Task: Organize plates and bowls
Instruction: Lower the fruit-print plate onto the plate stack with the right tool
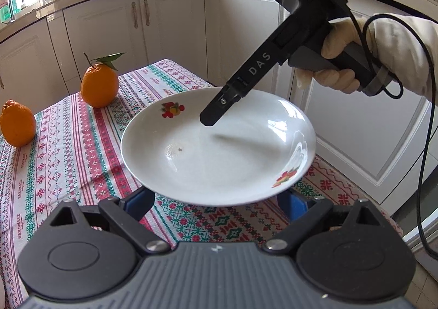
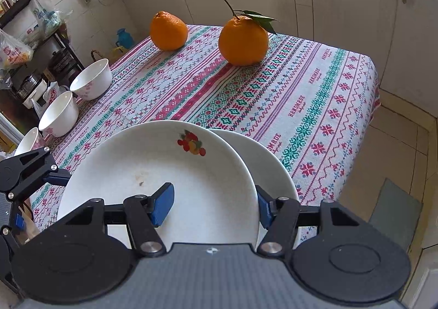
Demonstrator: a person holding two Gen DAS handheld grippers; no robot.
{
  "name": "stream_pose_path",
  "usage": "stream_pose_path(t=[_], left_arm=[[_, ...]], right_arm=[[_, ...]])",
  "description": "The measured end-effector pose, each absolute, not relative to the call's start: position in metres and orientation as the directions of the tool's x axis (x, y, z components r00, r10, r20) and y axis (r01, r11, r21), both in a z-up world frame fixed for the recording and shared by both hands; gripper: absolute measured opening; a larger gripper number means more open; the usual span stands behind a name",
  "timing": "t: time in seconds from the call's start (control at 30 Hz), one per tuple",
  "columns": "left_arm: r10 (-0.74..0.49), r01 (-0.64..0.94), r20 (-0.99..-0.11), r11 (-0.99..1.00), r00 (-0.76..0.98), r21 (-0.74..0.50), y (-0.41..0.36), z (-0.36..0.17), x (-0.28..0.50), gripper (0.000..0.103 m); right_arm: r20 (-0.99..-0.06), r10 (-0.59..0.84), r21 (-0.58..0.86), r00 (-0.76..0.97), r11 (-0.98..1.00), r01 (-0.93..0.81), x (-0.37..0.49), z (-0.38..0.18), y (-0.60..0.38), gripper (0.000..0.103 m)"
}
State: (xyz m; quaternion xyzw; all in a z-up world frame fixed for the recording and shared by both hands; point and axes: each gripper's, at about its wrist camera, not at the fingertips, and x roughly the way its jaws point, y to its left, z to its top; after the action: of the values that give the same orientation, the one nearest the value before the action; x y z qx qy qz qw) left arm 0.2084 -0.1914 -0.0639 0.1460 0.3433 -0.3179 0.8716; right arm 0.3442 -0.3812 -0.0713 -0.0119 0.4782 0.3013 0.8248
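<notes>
Right tool [image 2: 215, 205], lower centre of frame: pads spread astride the rim of the top plate [image 2: 153, 180], not pinching. Left tool [image 1: 216, 202]: spread under that plate's near edge. Second plate [image 2: 273, 169] lies beneath, offset right, on the surface [image 2: 314, 106]. Advise closing squarely on the rim, keeping the plate level. Bowls [image 2: 93, 79] sit left.

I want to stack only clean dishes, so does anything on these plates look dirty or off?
Yes. The upper plate has a small dark speck with a faint brownish smear near its centre, close to the right hand-held gripper, whose fingers straddle its rim. It sits off-centre on the lower plate.
</notes>
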Motion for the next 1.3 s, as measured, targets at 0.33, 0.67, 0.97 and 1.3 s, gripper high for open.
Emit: stream_pose_path(t=[0.33,0.67,0.97,1.3], left_arm=[[-0.472,0.673,-0.693,0.739,0.545,0.026,-0.195,-0.067,0.213,0.096],[-0.495,0.684,-0.681,0.729,0.54,0.012,-0.193,-0.068,0.212,0.096],[-0.497,0.679,-0.67,0.734,0.552,0.015,-0.192,-0.068,0.212,0.095],[-0.511,0.682,-0.658,0.732,0.554,0.006,-0.19,-0.066,0.209,0.095]], right_arm=[[-0.807,0.457,0.255,0.374,0.841,-0.477,0.339,-0.073,-0.392,0.067],[-0.819,0.425,0.233,0.385,0.86,-0.454,0.33,-0.07,-0.397,0.067],[-0.822,0.402,0.216,0.404,0.875,-0.433,0.319,-0.062,-0.403,0.068],[-0.832,0.358,0.175,0.425,0.895,-0.411,0.309,-0.055,-0.403,0.07]])
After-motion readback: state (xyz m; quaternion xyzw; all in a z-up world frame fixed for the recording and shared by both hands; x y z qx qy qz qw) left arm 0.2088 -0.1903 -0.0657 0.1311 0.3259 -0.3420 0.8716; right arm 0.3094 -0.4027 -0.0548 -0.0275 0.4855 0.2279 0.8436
